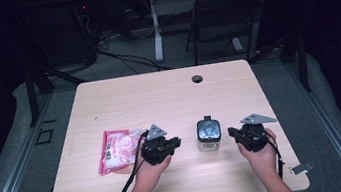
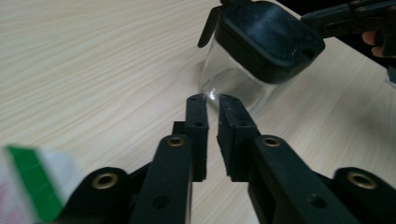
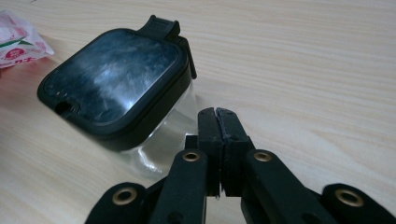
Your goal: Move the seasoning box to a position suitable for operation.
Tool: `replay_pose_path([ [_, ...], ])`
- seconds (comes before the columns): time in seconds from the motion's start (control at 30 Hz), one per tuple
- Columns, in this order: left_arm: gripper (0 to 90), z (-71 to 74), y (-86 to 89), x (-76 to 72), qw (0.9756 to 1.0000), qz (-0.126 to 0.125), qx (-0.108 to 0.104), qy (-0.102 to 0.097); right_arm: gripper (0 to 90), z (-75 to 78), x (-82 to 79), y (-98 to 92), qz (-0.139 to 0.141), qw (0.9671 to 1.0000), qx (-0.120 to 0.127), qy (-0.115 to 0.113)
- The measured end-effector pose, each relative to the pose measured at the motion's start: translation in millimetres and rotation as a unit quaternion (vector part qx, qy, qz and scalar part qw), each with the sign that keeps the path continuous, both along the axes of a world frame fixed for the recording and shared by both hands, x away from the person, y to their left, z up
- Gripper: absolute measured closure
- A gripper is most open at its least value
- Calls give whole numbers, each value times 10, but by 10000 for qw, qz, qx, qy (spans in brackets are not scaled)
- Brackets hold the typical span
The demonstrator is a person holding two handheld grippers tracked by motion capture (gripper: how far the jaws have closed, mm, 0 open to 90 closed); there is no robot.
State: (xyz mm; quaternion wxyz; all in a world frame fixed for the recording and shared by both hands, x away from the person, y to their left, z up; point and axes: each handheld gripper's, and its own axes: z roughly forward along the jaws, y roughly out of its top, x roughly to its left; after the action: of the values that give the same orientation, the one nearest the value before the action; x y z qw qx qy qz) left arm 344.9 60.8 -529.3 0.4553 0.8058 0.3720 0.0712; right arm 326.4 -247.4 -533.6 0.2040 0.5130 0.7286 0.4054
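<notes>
- A clear jar with a black lid (image 1: 208, 134) stands upright on the pale wooden worktop (image 1: 158, 97), between the two tongs.
- The left tongs (image 1: 175, 142) sit just left of the jar, apart from it — a pink-and-white packet (image 1: 115, 150) lies flat beside them.
- The right tongs (image 1: 233, 132) sit just right of the jar, not touching it.
- A dark folding chair (image 1: 227, 12) stands beyond the worktop's far edge.

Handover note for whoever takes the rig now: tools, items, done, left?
Left tool: jaws nearly shut, a narrow gap, nothing between them; it points at the clear jar.
Right tool: shut, empty, just right of the jar.
Jar: upright mid-table, black lid on. Pink packet lies flat, left of the left tool.
Done: nothing visibly handled.
Left: probably grasping and opening the jar; packet untouched.
</notes>
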Motion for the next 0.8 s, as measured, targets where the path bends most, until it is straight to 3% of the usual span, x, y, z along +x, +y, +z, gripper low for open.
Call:
replay_pose_path([
  [0.03,875,-23,-110,54,10000,-3,0,24,900,4,33,30,-3,10000,-44,-29],
  [0.2,900,-77,-278,125,9999,106,85,82,900,-41,13,80,6,9996,-172,-227],
  [0.43,900,-148,-448,162,9988,458,103,99,900,-95,4,153,56,9999,5,-124],
  [0.7,900,-238,-562,206,9985,510,151,134,900,-121,31,195,59,9999,-15,-93],
  [0.8,900,-244,-572,228,9989,396,102,226,900,-130,36,201,104,9999,-75,-80],
])
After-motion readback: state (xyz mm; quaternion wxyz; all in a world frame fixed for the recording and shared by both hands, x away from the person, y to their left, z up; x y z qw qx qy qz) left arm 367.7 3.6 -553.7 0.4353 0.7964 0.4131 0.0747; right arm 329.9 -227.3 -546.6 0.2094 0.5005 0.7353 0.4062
